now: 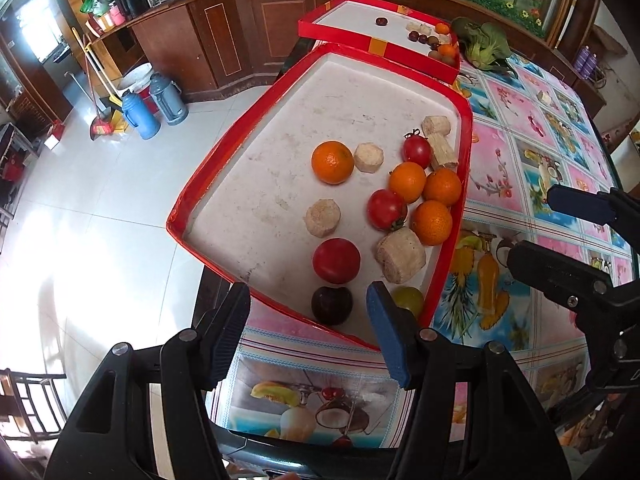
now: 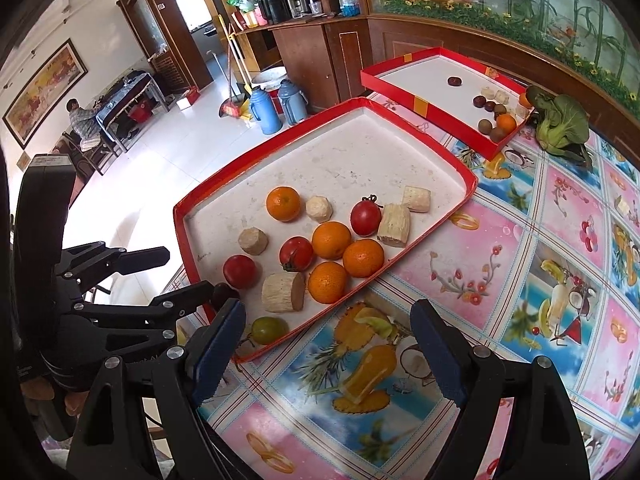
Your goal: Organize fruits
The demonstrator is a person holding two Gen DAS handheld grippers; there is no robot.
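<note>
Left gripper [image 1: 308, 320] fingers part-open, empty, over dark plum [image 1: 332, 305]; right gripper [image 2: 328, 344] wide, empty; next: descend, close on it.

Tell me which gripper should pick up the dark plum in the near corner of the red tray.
Left. The left gripper hangs open just short of the dark plum, fingers framing it. The right gripper is open over the tablecloth, outside the red tray.

Four oranges [image 1: 333, 162], three tomatoes [image 1: 336, 260], pale cane chunks [image 1: 401, 255], a dark plum [image 1: 332, 305] and a green fruit [image 1: 408, 298] crowd the near red tray's [image 1: 208, 168] 5 o'clock corner. A second tray [image 1: 320, 26] at 12 o'clock holds smaller fruit.
</note>
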